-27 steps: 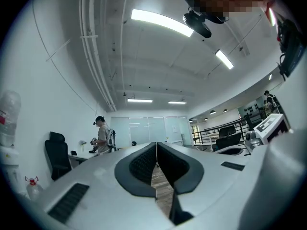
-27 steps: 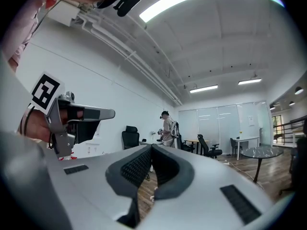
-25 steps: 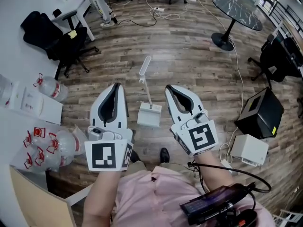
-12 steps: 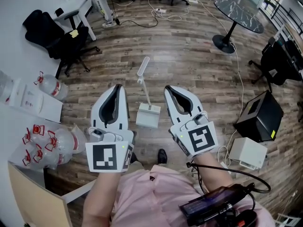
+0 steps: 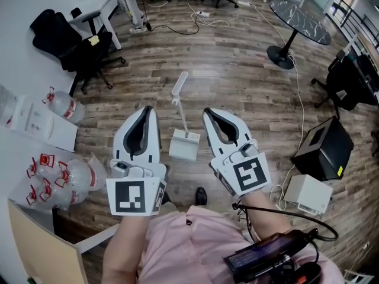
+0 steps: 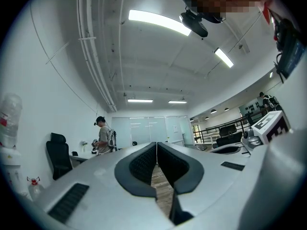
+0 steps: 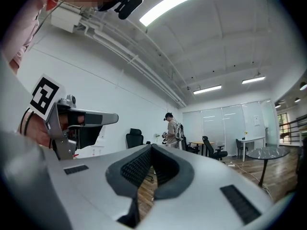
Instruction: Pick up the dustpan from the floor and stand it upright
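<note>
1. One big wood floor (image 5: 237,70) fills the room, and a few wires lie on it.
2. A round dark table (image 5: 299,19) stands far off on the right.
3. A black chair (image 5: 65,40) is far off on the left, near the wall.
4. A black box (image 5: 323,144) sits on the floor on the right. A white box (image 5: 305,193) is just beside it, closer to the person.
5. Some big water bottles (image 5: 62,108) with red tops lie by the wall on the left.
6. The white dustpan (image 5: 183,145) is on the floor, out in front of the person's shoe (image 5: 201,195). In the head view it shows between the two claws. Its long thin handle (image 5: 179,93) points away from the person. Neither claw holds it.
7. The left gripper (image 5: 147,107) is up in the air. Its two jaws are pressed together at the tips, with nothing between them.
8. The right gripper (image 5: 208,110) is up in the air too. Its jaws are also pressed together, and they pinch nothing.
</note>
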A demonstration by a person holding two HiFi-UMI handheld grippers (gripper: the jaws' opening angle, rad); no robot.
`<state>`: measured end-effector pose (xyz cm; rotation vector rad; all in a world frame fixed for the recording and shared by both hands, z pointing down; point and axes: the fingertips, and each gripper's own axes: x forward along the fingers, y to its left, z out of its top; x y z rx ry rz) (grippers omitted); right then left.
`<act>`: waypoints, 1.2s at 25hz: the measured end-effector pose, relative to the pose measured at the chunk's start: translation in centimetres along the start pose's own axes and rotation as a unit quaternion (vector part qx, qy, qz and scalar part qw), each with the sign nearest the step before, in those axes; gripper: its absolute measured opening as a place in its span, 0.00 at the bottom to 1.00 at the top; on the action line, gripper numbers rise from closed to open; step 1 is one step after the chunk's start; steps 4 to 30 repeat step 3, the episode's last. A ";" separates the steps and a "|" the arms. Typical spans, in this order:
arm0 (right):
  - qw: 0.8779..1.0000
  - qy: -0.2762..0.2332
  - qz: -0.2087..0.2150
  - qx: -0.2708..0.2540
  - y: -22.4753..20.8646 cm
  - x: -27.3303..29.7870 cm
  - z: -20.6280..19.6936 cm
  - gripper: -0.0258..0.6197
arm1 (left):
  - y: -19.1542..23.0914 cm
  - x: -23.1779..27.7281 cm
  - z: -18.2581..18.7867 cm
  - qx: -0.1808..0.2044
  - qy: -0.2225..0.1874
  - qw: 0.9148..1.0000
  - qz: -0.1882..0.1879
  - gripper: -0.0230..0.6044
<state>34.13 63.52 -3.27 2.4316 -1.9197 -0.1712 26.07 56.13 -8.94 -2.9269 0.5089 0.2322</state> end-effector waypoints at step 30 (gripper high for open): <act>1.000 0.001 0.003 -0.001 -0.1 0.1 -0.2 0.04 | -0.1 0.1 -0.5 -0.001 0.005 1.000 -0.001 0.06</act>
